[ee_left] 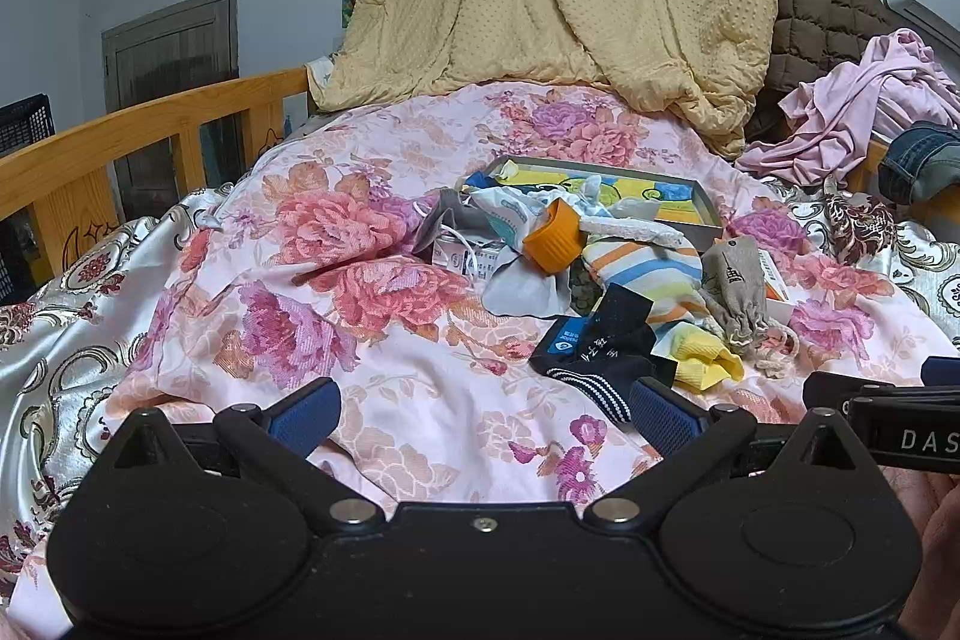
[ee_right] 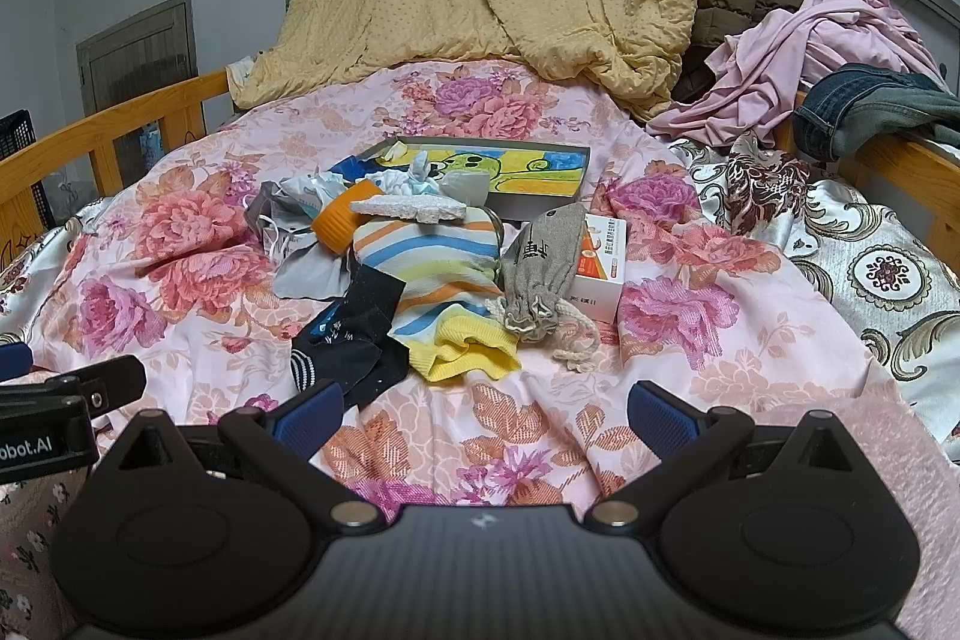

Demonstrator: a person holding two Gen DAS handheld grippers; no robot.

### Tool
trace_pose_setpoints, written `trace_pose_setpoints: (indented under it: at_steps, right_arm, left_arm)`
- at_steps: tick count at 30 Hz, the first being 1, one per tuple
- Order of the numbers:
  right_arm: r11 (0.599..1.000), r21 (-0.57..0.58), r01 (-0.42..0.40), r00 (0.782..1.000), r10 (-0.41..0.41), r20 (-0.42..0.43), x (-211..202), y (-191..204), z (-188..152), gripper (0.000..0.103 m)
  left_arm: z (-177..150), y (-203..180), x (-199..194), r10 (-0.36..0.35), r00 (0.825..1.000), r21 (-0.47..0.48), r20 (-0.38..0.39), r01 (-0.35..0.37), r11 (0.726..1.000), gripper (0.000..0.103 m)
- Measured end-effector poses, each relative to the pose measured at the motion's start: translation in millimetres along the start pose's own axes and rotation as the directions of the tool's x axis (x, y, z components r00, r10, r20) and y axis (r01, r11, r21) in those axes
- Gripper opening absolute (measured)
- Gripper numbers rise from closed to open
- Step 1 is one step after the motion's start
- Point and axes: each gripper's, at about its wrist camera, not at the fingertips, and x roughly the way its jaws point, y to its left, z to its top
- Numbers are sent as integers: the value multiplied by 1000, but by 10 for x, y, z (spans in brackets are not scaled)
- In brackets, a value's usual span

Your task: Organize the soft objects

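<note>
Pink floral bedsheet fills my view, with a heap of soft things mid-bed: a striped multicolour sock, a dark navy sock just left of it, a grey drawstring pouch to its right. My left gripper and right gripper both hang spread wide, holding nothing.

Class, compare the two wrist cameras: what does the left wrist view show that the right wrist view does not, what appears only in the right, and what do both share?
Only the left wrist view shows a bare hand at the lower right edge.

Only the right wrist view shows the white and orange carton nearly whole, and a fuzzy pink sleeve.

Both share the striped sock, the dark sock, the grey drawstring pouch, the orange cap and the illustrated tray. Both tools, left and right, are open and empty.
</note>
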Motion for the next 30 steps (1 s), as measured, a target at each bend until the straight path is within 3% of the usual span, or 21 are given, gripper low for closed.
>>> trace_pose_setpoints:
  at_steps: [30]
  right_arm:
    - [1000, 1, -1, 1000, 1, 0, 0, -4, -5, 103]
  left_arm:
    - [-7, -19, 1, -3, 1000, -2, -5, 3, 1000, 102]
